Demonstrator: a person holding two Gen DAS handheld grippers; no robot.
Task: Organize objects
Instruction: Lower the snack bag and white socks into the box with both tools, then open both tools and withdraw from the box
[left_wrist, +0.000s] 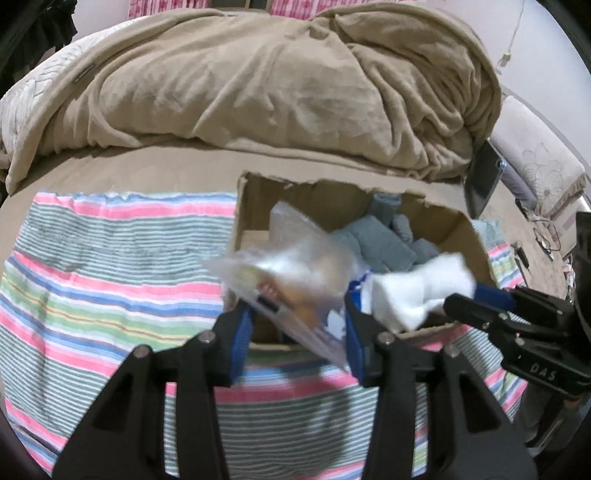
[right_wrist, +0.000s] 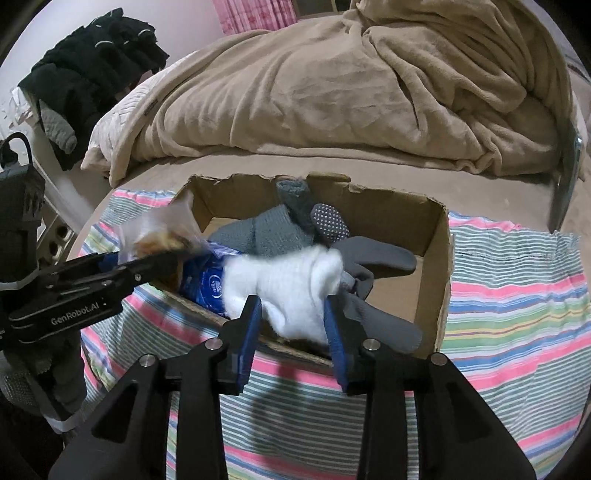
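Observation:
A torn cardboard box (left_wrist: 467, 236) (right_wrist: 437, 243) sits on a striped cloth on the bed. It holds several grey socks (left_wrist: 384, 243) (right_wrist: 273, 232) and a blue packet (right_wrist: 207, 280). My left gripper (left_wrist: 299, 314) is shut on a clear plastic bag of snacks (left_wrist: 291, 273), held over the box's near left corner; the bag shows blurred in the right wrist view (right_wrist: 159, 236). My right gripper (right_wrist: 291, 314) is shut on a white sock (right_wrist: 291, 284) over the box's near edge; the sock also shows in the left wrist view (left_wrist: 413, 291).
The striped cloth (left_wrist: 110, 266) (right_wrist: 517, 280) spreads on both sides of the box. A rumpled tan blanket (left_wrist: 258, 85) (right_wrist: 351, 85) lies behind. A dark tablet (left_wrist: 484, 177) leans at the right. Black clothes (right_wrist: 92, 62) hang at the far left.

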